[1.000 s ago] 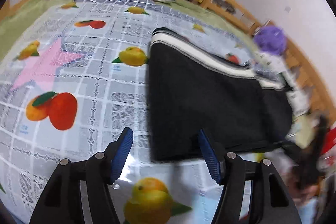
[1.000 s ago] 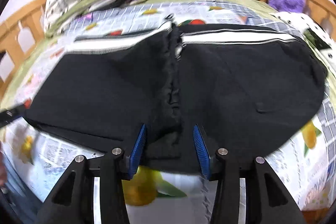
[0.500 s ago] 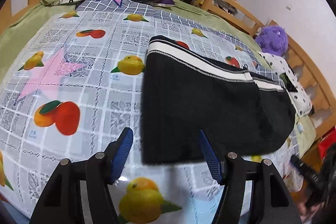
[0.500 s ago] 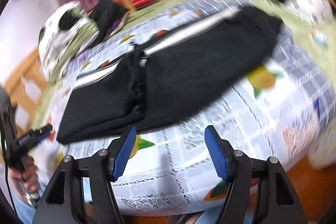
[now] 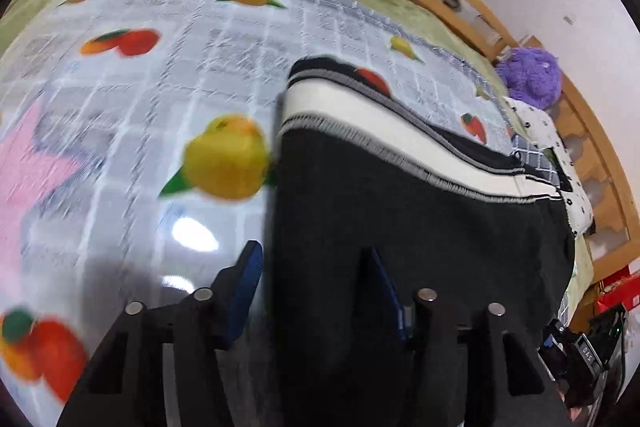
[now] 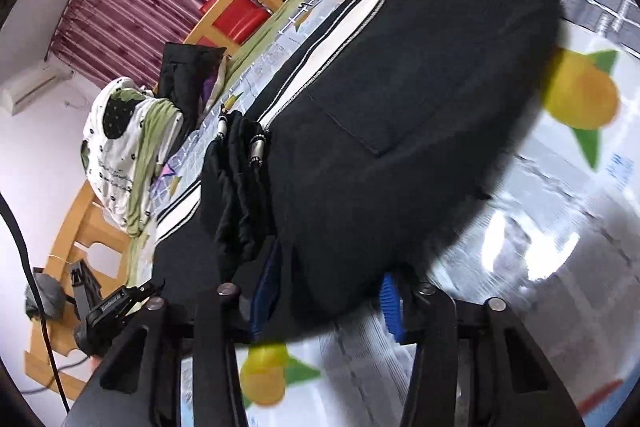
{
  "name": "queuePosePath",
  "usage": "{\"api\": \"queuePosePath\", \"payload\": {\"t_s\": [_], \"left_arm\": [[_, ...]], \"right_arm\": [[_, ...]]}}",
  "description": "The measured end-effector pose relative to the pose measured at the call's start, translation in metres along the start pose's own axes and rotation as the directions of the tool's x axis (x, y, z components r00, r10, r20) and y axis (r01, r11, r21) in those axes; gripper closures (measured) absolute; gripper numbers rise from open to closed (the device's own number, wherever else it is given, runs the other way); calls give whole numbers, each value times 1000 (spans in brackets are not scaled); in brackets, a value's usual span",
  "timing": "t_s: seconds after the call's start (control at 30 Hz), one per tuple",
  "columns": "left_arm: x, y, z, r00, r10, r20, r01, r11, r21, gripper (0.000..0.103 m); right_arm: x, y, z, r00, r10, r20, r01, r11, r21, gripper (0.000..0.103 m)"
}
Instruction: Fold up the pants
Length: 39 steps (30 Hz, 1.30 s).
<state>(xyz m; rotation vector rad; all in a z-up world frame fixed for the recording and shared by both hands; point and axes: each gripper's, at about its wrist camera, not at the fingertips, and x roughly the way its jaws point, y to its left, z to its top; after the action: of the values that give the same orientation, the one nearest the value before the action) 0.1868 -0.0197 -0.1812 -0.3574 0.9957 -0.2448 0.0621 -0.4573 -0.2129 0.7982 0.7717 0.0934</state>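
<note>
One pants (image 5: 400, 227), two grippers (image 5: 312, 283) (image 6: 324, 291)

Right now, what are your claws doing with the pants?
Left claw and right claw just closing, straddling pants hem. Pants flat on bed. Nothing in the way.

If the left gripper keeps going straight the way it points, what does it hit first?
The black pants. Their near hem already lies between the jaws of the left gripper, which have just been closing, so it would likely push into that fabric at once, with the fruit-print sheet underneath. Blur hides whether the pads already touch.
</note>
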Motion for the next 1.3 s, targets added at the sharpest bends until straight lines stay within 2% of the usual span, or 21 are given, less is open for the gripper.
{"api": "queuePosePath", "payload": {"t_s": [0.07,0.1,0.13,0.23,0.3,0.37,0.5,0.57,0.63,0.67,0.73,0.83,0.87,0.9,0.93,0.97,1.03,1.1,1.23,1.3], "left_arm": [[9,-5,7,1000,-14,-16,14,1000,28,82],[8,-5,11,999,-50,-4,50,998,24,90],[5,-6,14,998,-64,-2,64,998,21,91],[-20,2,28,990,-137,12,137,990,17,91],[-44,15,37,989,-137,48,136,990,21,93],[-76,36,46,990,-101,100,98,995,32,93],[-116,86,59,993,-14,121,14,1000,4,93],[-128,108,53,989,83,122,-85,996,10,93],[-131,127,42,983,146,109,-147,989,2,91],[-130,137,35,979,181,96,-180,984,-17,90],[-129,155,25,974,220,59,-215,974,-72,80],[-135,161,14,960,273,54,-267,958,-101,77],[-140,160,8,961,270,61,-264,960,-93,73],[-143,159,4,962,266,63,-260,962,-89,61],[-149,156,-3,962,264,71,-258,962,-85,50],[-152,155,-9,960,270,79,-263,961,-85,47],[-156,150,-22,953,288,94,-281,956,-83,47],[-160,152,-37,952,290,94,-280,954,-107,47],[-163,161,-64,971,216,107,-190,959,-209,45],[-160,163,-78,973,202,112,-170,955,-245,41]], "right_arm": [[9,8,1,999,-42,4,42,999,-8,78],[13,13,2,997,-71,3,71,997,-12,81],[13,19,3,996,-89,17,90,996,-12,86],[4,45,1,989,-132,71,136,989,-51,89],[-1,70,-2,989,-122,78,128,989,-77,90],[1,96,-11,997,-57,58,63,993,-97,91],[20,151,-43,999,36,10,-34,986,-162,91],[41,170,-65,995,87,-52,-94,982,-161,91],[59,180,-87,991,79,-109,-97,980,-175,90],[69,183,-101,989,47,-139,-73,979,-190,88],[80,182,-119,982,-41,-185,-2,974,-227,79],[67,180,-129,978,-52,-202,-11,955,-298,74],[58,179,-127,972,-56,-227,-22,945,-328,72],[50,176,-124,973,-61,-225,-21,938,-346,72],[38,170,-119,977,-64,-205,-15,933,-358,66],[22,159,-109,984,-57,-170,-8,933,-359,58],[-2,138,-88,994,-89,-70,60,939,-340,52],[-19,104,-55,993,-118,9,116,957,-266,47],[-9,50,6,983,-179,49,184,974,-130,46],[9,33,31,983,-181,29,183,980,-81,46]]}}
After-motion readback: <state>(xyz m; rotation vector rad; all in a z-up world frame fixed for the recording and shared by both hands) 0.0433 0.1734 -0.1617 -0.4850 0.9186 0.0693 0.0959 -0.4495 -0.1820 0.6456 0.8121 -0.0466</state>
